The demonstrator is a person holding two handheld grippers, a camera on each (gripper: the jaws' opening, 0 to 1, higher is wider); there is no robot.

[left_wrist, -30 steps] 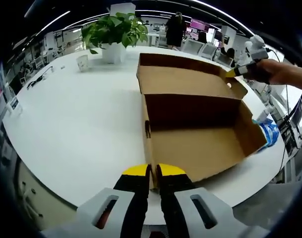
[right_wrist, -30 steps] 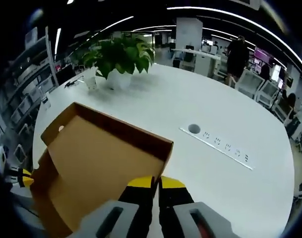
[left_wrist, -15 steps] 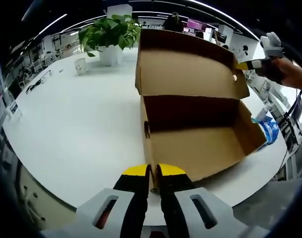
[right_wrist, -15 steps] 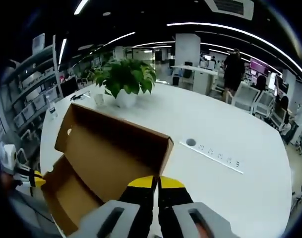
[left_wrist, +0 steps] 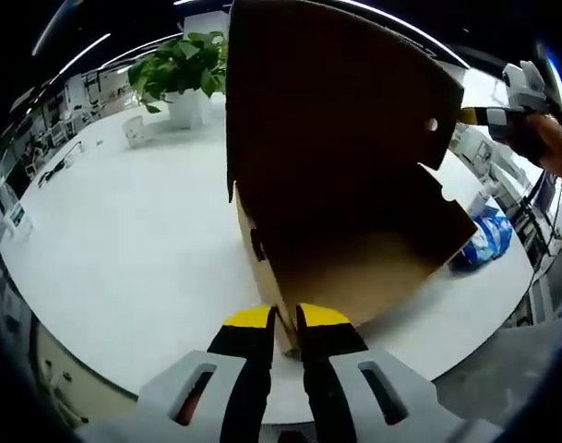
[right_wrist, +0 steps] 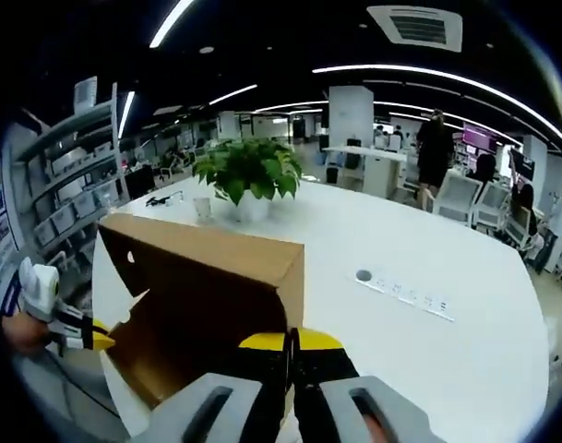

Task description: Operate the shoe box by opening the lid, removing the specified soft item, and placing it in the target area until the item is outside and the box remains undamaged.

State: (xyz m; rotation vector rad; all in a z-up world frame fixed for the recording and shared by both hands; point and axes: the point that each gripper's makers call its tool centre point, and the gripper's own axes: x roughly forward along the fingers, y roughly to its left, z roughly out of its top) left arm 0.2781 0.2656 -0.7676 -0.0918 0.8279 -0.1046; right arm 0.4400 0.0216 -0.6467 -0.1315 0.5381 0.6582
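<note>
Left gripper view: brown cardboard shoe box on a round, smooth white table, matte and plain, with its lid raised steeply, dark underside toward the camera and a small round hole near one flap. Left gripper, yellow-tipped black jaws, pinched onto the near corner of the box wall, with only the thin card between the tips. Right gripper at upper right, tip at the lid's far edge, apparently clamped there, though small and hard to make out. Blue and white soft bundle on the table just beside the box's far end, close to the table edge. Leafy potted plant well apart at the far side; wide bare tabletop to the left.

Right gripper view: right gripper with jaws drawn together on the lid's corner, lid tilted up over the shadowed box interior. Strip of sockets set in the table to the right, plenty of open surface around it.
</note>
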